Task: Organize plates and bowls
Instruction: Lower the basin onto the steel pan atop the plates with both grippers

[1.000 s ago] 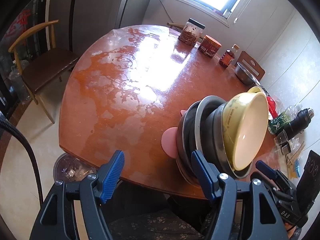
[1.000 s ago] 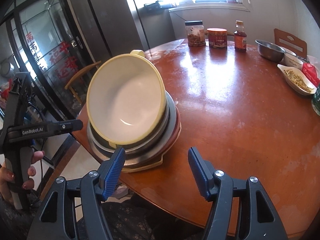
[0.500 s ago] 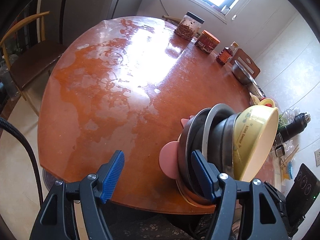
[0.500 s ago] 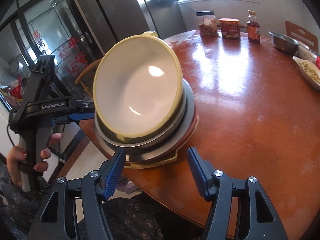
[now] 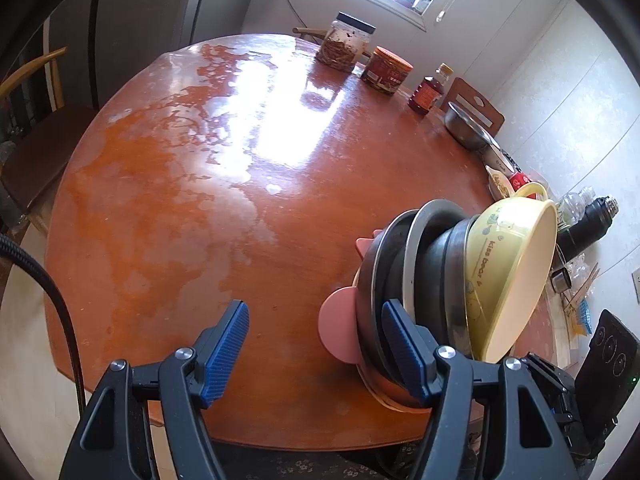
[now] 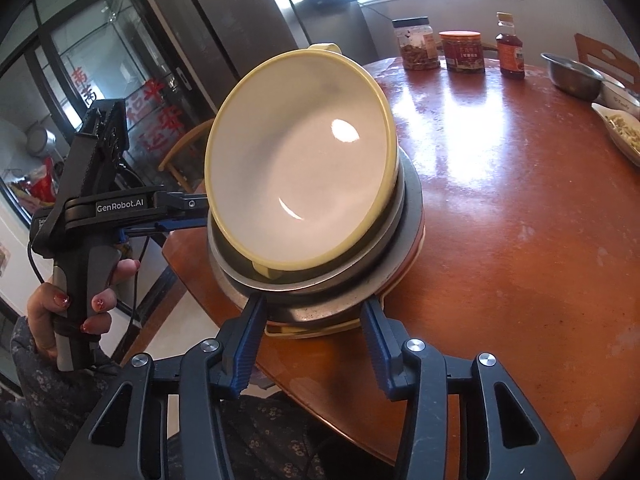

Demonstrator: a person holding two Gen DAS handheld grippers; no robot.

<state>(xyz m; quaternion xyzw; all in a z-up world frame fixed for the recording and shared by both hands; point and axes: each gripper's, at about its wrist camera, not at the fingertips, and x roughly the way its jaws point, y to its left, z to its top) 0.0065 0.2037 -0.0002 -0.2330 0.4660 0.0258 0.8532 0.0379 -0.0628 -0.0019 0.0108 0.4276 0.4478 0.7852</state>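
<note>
Jaws of the right gripper (image 6: 312, 338) are closing – a second ago they stood much wider and well short of the dishes, and now the blue pads sit at the near edge of the stack of plates and bowls (image 6: 320, 280), its lower rims in the gap between them. Whether the pads already press on a rim I cannot tell; it looks like a grip in the making rather than a firm hold.

The left gripper (image 5: 316, 344) has slid in toward the stack from the other side. It remains about half open and holds nothing: its right pad lies against or just beside the underside of the tilted dishes, the left pad out over bare wood. My reading is that the two tongs are bracing the pile from both sides so that it can be set down flat or carried off.

The stack itself leans on edge at the near rim of the table (image 5: 224, 184) – pink plate (image 5: 338, 328) outermost, steel dishes nested on it, the yellow bowl (image 6: 300, 160) on top with its pale inside facing the right camera.

Further out, the round red-brown top is worn and glossy under window glare. At its far side stand a jar (image 5: 346, 46), a red tin (image 5: 386, 70), a sauce bottle (image 5: 430, 90) and a steel bowl (image 5: 468, 128). A wooden chair (image 5: 36, 132) waits at the left, before a dark refrigerator (image 6: 208, 40).
</note>
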